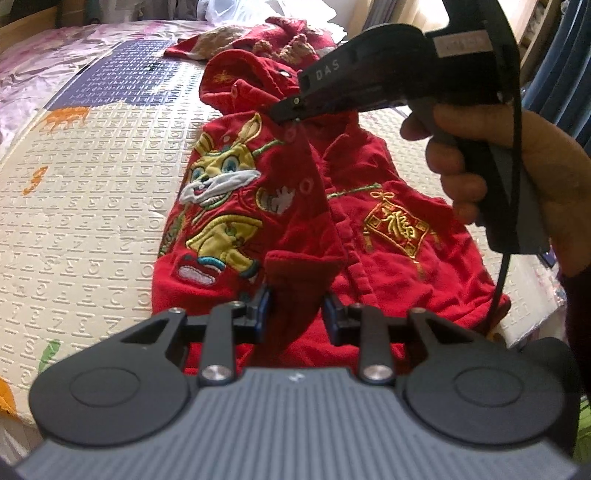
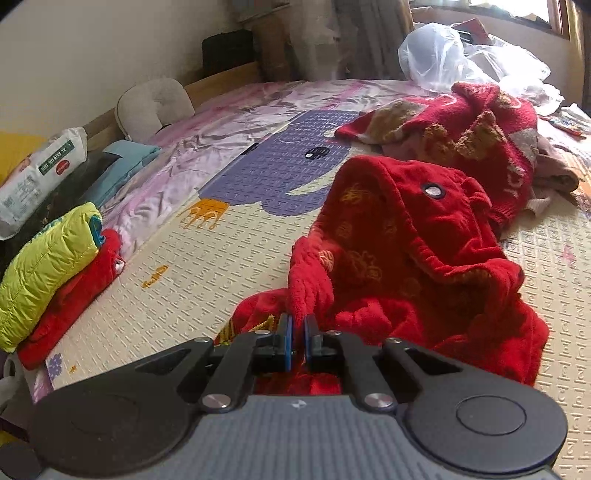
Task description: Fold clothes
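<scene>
The red jacket [image 1: 258, 206] lies in the middle of the frame on the play mat [image 1: 92, 206] of the bed, thick, soft and floppy. The left gripper [image 1: 297, 306] has its jaws spread around the hem flap. The right gripper [image 2: 298, 332] pinches a fold near the collar. Edges and seams seem the best places to hold.

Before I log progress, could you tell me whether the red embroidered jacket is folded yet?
Not yet: the red embroidered jacket lies mostly spread, one front panel lifted by the right tongs.

Soft daylight, window [image 2: 532, 11] blown out top right; fisheye bending edges, mild blur.
</scene>
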`<state>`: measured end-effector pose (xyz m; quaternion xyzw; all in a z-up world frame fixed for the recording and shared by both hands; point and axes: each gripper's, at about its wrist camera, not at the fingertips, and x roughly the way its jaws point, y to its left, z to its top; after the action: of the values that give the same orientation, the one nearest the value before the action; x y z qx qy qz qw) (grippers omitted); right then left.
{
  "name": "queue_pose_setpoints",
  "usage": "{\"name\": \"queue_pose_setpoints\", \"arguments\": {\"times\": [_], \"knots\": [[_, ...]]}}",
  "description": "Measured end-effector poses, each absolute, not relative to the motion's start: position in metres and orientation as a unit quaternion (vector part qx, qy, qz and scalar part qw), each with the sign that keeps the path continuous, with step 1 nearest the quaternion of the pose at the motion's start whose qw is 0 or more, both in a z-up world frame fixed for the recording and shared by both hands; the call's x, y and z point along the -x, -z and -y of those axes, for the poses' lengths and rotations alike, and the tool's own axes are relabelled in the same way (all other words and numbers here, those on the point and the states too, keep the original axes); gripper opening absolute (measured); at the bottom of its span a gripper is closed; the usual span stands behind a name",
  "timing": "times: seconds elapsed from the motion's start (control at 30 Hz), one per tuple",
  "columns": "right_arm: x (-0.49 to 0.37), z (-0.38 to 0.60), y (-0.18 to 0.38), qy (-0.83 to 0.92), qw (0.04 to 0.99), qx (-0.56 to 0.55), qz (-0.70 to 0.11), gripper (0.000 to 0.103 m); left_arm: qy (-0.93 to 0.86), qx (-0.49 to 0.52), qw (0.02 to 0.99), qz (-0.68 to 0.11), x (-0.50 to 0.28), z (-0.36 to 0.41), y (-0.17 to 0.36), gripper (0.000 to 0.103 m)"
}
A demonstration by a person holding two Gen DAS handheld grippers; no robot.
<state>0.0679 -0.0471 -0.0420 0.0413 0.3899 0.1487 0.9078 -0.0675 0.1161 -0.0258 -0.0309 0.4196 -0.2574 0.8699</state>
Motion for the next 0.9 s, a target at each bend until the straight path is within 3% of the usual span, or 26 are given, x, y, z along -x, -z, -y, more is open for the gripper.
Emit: {"name": "queue_pose_setpoints", "arguments": {"times": [0.9], "knots": [[-0.044, 0.072, 0.045, -0.118, 0.917, -0.024, -0.380, 0.006, 0.288, 0.019, 0.851, -0.439, 0.072, -0.092, 0.030, 0.028]]}}
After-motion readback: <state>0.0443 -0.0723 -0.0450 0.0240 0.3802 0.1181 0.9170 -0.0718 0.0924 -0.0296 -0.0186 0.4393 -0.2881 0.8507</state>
